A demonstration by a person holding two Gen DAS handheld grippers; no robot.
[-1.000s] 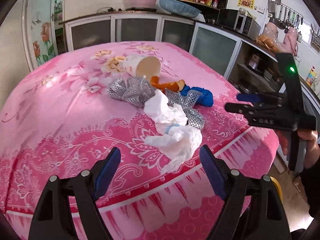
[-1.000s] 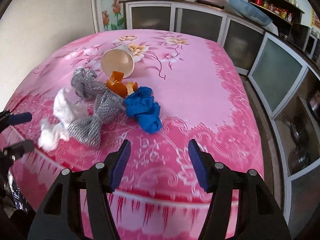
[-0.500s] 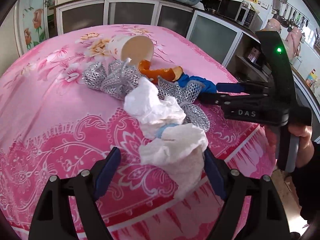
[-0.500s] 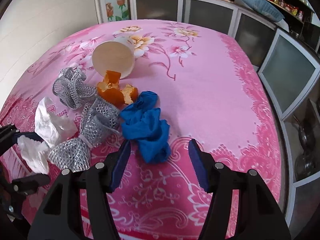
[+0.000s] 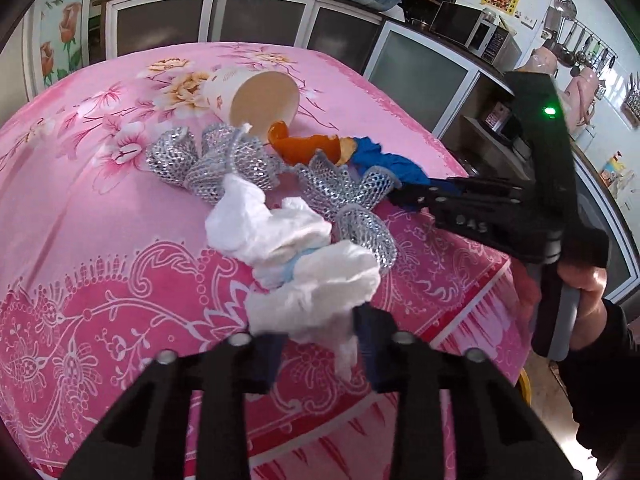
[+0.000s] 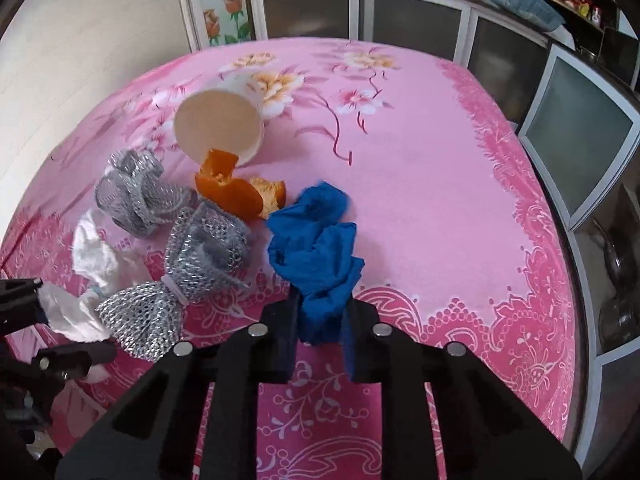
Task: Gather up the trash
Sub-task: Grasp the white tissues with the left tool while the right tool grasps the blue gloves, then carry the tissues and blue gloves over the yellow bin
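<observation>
Claws both clenched since half-second ago: our left gripper (image 5: 316, 350) grasps white tissue (image 5: 304, 280), right gripper (image 6: 320, 334) grasps blue cloth (image 6: 316, 248); lift-off next.

Both tongs have closed: left (image 5: 316, 342) on tissue (image 5: 312, 300), right (image 6: 320, 332) seemingly on blue cloth (image 6: 316, 256).

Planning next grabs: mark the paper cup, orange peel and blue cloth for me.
paper cup (image 6: 218, 126), right wrist view, inside of open mouth.
orange peel (image 6: 230, 194), right wrist view, outer skin.
blue cloth (image 6: 316, 240), right wrist view, crumpled middle.
</observation>
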